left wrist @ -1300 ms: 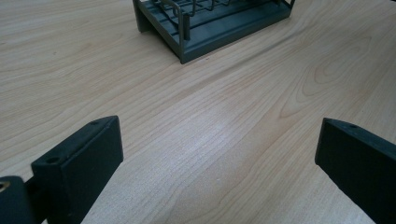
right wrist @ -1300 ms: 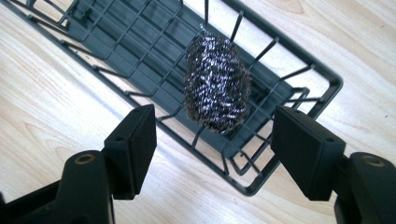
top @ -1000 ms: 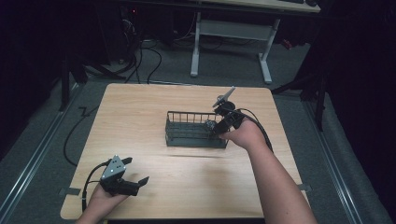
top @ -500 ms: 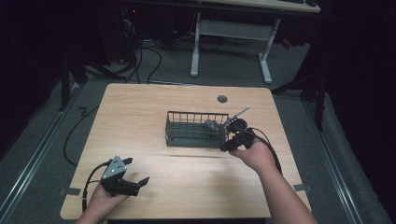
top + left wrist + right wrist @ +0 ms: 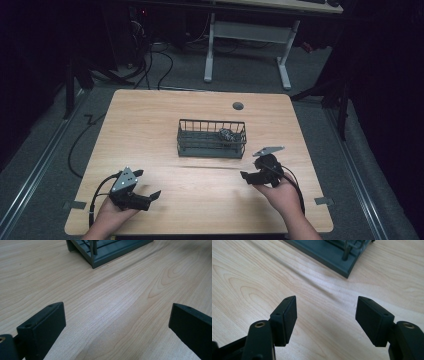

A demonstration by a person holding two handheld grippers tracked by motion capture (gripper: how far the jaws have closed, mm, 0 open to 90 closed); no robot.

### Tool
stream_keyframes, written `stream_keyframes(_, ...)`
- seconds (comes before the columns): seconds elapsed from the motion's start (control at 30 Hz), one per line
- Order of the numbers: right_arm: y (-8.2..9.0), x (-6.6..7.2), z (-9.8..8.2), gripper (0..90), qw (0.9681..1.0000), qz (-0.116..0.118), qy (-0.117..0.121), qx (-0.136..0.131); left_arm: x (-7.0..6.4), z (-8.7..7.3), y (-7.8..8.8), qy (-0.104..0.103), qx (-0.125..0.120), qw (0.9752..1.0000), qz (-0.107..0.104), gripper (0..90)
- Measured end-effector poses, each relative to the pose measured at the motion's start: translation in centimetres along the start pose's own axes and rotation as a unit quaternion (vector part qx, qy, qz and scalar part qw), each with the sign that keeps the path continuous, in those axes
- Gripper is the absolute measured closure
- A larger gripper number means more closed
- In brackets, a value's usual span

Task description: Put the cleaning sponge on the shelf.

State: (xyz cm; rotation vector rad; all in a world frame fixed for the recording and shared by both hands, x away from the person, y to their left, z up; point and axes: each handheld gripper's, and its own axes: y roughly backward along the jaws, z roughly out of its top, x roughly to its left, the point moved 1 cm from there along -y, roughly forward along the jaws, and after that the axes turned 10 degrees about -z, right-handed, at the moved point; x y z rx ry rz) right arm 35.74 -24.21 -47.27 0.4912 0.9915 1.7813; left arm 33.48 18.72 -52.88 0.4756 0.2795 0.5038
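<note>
Down by the near edge of the table (image 5: 150,125), find the left gripper (image 5: 150,199), low over the wood, jaws spread wide with nothing between them. Best to let it sit right there, out of the way.

A bit farther in and off to the right, find the right gripper (image 5: 248,173), jaws also spread wide and holding nothing, near the front right corner of the basket (image 5: 210,151). Looks like a resting spot, so hold both hands quiet and low. Move slowly, steer the jaws clear of the wire sides, and never bump or drag the basket.

Farther back, inside the right end of the basket, spot a small grey lump (image 5: 228,134). Too small to tell what. Leave it lying there.

Beyond that, bare wood and a round hole (image 5: 238,106) near the far edge.
</note>
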Motion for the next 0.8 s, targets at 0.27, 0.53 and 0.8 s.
stream_keyframes(0.27,0.0,0.8,-4.9,33.7,0.9975,-0.018,-0.011,-0.068,-0.2,0.0,-0.2,-0.003,0.004,1.0,0.0,1.5)
stream_keyframes(0.53,0.8,2.3,-8.5,33.2,0.9852,-0.031,-0.051,-0.161,-0.3,0.2,-0.3,-0.001,-0.003,1.0,-0.009,1.5)
stream_keyframes(0.8,0.6,3.0,-8.5,32.4,0.9868,-0.023,-0.028,-0.158,-0.4,0.1,-0.3,0.002,-0.001,1.0,-0.002,1.5)
